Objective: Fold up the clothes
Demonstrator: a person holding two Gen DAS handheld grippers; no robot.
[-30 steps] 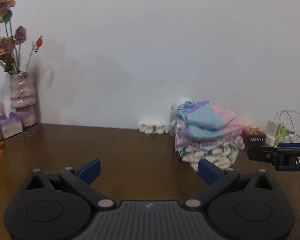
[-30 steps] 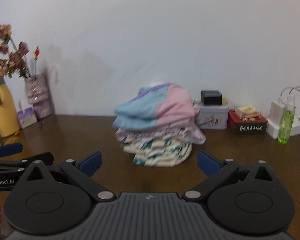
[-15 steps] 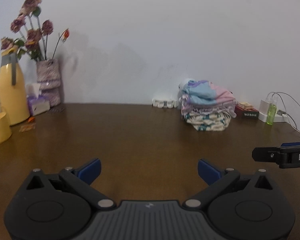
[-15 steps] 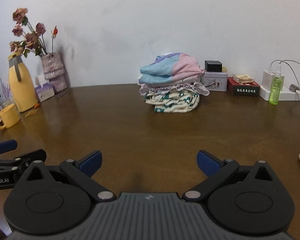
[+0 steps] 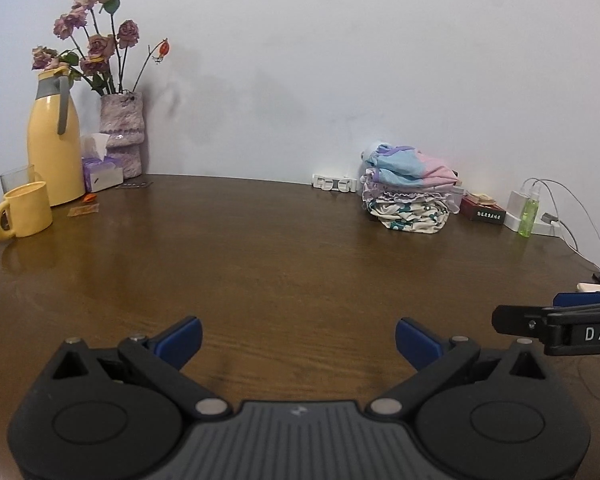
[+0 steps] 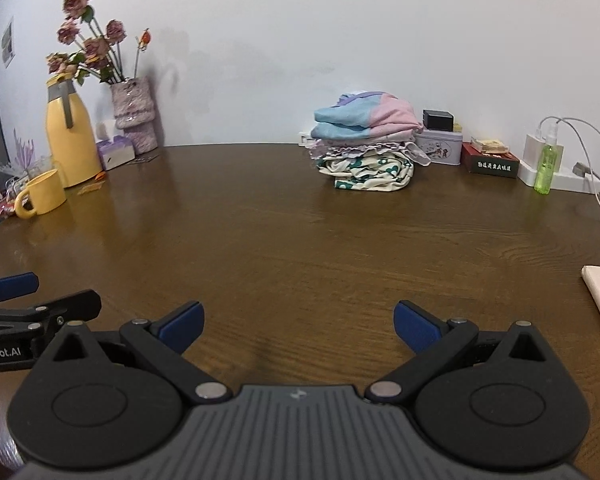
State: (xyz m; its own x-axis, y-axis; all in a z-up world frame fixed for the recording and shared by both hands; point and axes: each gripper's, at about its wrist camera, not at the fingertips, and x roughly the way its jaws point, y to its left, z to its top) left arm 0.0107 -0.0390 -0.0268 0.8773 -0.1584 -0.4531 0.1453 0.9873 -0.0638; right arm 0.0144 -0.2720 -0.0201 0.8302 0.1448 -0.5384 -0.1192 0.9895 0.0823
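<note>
Looks like you're between garments: both the left gripper and right gripper hang wide open over bare table, holding nothing. The folded stack sits by the back wall, well ahead of your fingers. Next you'll probably need a fresh piece; none's in view.

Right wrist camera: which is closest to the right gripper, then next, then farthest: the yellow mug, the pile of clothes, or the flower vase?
1. Yellow mug, far left, nearest the right gripper.
2. Pile of clothes, ahead, slightly right.
3. Flower vase, back left by the wall.
</note>
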